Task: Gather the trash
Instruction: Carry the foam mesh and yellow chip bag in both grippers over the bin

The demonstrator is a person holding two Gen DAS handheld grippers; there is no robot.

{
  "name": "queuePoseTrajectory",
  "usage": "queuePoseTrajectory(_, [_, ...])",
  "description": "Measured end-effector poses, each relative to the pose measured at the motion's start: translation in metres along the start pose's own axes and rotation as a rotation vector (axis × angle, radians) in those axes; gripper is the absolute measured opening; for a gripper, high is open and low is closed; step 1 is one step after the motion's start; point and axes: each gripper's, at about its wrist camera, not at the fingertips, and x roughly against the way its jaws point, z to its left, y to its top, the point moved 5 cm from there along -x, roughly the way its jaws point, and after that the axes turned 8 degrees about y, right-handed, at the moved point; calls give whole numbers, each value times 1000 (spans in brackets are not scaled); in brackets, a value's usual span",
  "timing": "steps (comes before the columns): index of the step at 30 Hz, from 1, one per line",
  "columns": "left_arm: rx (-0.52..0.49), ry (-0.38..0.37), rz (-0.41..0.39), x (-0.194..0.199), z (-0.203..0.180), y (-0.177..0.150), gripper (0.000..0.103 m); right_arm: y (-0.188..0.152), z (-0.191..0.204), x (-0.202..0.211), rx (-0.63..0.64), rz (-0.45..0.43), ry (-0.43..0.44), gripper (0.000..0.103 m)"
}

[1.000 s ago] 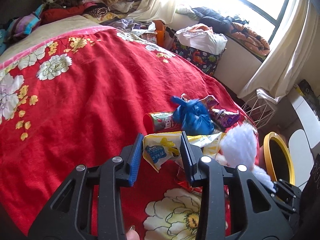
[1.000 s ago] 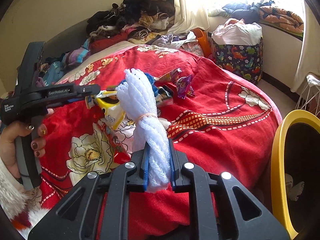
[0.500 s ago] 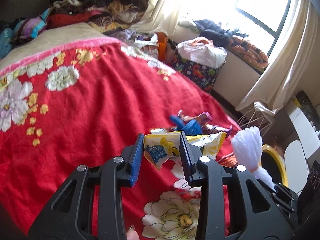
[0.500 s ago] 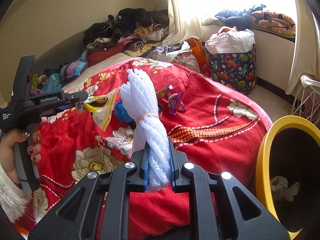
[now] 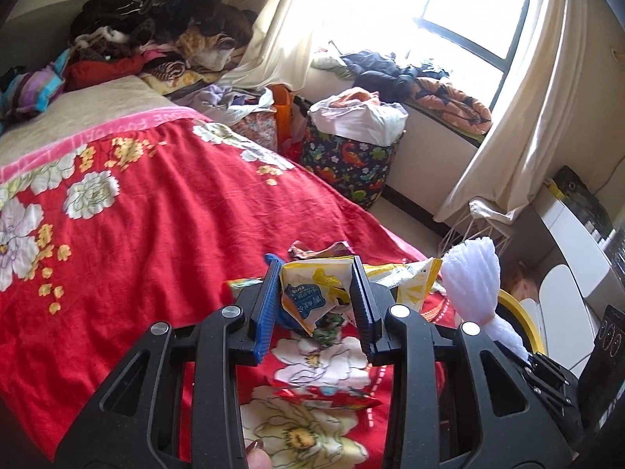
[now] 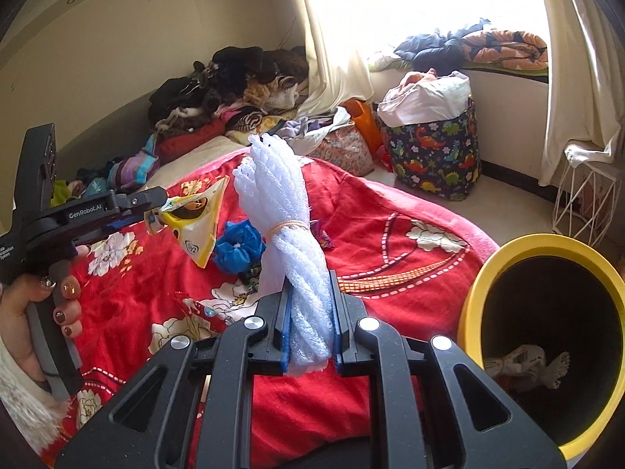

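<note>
My left gripper (image 5: 314, 301) is shut on a yellow and white snack wrapper (image 5: 312, 293) and holds it above the red flowered bedspread (image 5: 156, 226); the wrapper (image 6: 195, 222) hangs from it in the right wrist view. My right gripper (image 6: 310, 324) is shut on a white foam net bundle (image 6: 289, 234) tied with a rubber band, upright; it also shows in the left wrist view (image 5: 472, 281). A yellow-rimmed trash bin (image 6: 547, 336) stands beside the bed at the right, with crumpled white trash inside. A blue plastic bag (image 6: 238, 246) and other wrappers (image 5: 336, 398) lie on the bed.
Piles of clothes (image 6: 242, 82) sit at the bed's far end. A dinosaur-print laundry basket (image 6: 433, 148) stands on the floor by the window. A white wire stand (image 6: 586, 195) is near the curtain. A white desk (image 5: 578, 242) is at the right.
My left gripper has lifted the yellow wrapper up off the bed. My right gripper has risen slightly with the foam bundle, and the bin looms larger.
</note>
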Motion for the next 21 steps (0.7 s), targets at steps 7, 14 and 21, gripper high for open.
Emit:
queuePoseTrajectory(7, [-45,-25,-3,1,-25,-3,27,-2,-10,13,-30,-29,-25,15])
queuePoseTrajectory(14, [-80,-54,0,0,-48,-5,27,-1,-19,24,-46,-50,-46,15])
queuePoseTrajectory(21, [-110,-72,-2,1,-68,-7,27,-1,-26,32,-65,-71,-66,15])
